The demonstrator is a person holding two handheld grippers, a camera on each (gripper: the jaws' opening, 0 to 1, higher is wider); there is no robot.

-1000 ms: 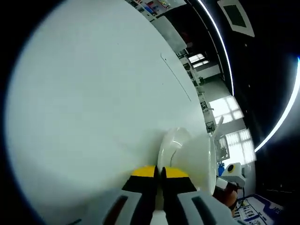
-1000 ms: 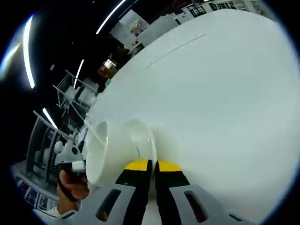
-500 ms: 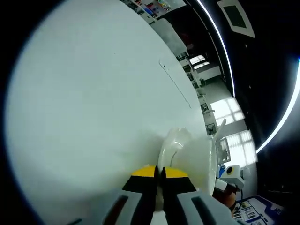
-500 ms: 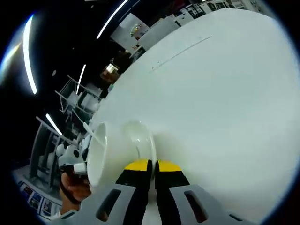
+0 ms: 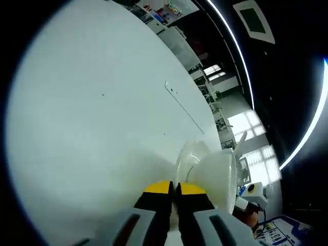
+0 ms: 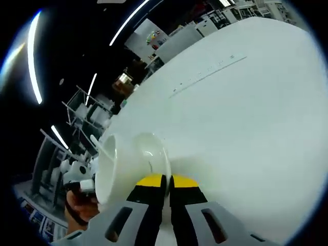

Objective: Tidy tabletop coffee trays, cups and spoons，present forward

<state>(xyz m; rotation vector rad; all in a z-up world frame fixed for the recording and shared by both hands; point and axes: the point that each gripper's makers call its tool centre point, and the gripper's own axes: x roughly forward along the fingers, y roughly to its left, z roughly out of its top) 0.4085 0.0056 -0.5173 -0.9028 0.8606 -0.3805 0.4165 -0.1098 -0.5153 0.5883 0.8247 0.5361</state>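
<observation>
Lighting was even and bright on the white table point(image 5: 92, 128). Ceiling light strips point(image 6: 33, 56) glared against the dark surround. Windows point(image 5: 246, 120) were blown out. Heavy fisheye bending at edges; background shelves were soft.

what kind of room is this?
Probably a lab or workshop rather than a café: a large white table, metal racks and ceiling light strips behind the white cup and saucer.
</observation>
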